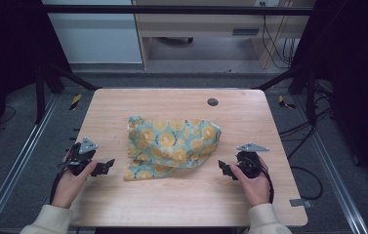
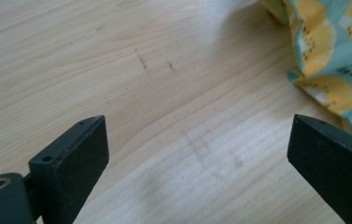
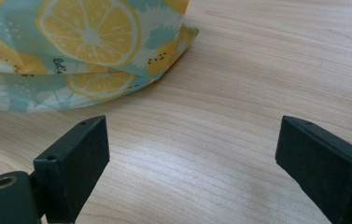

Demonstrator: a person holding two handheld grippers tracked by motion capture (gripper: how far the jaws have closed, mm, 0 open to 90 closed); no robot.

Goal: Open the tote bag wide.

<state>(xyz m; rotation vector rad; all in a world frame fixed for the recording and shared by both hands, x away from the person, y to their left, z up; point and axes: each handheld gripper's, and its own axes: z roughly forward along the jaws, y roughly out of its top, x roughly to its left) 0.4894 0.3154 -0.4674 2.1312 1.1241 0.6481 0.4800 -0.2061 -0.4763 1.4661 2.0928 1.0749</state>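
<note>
A crumpled lemon-print cloth (image 1: 172, 147) was seen lying mid-worktop (image 1: 181, 200). The left gripper (image 1: 104, 167) and the right gripper (image 1: 224, 170) were held low at either side of it, jaws spread wide, nothing gripped.

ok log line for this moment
left gripper open | right gripper open | lemon-print cloth crumpled between them, untouched | wooden table
</note>
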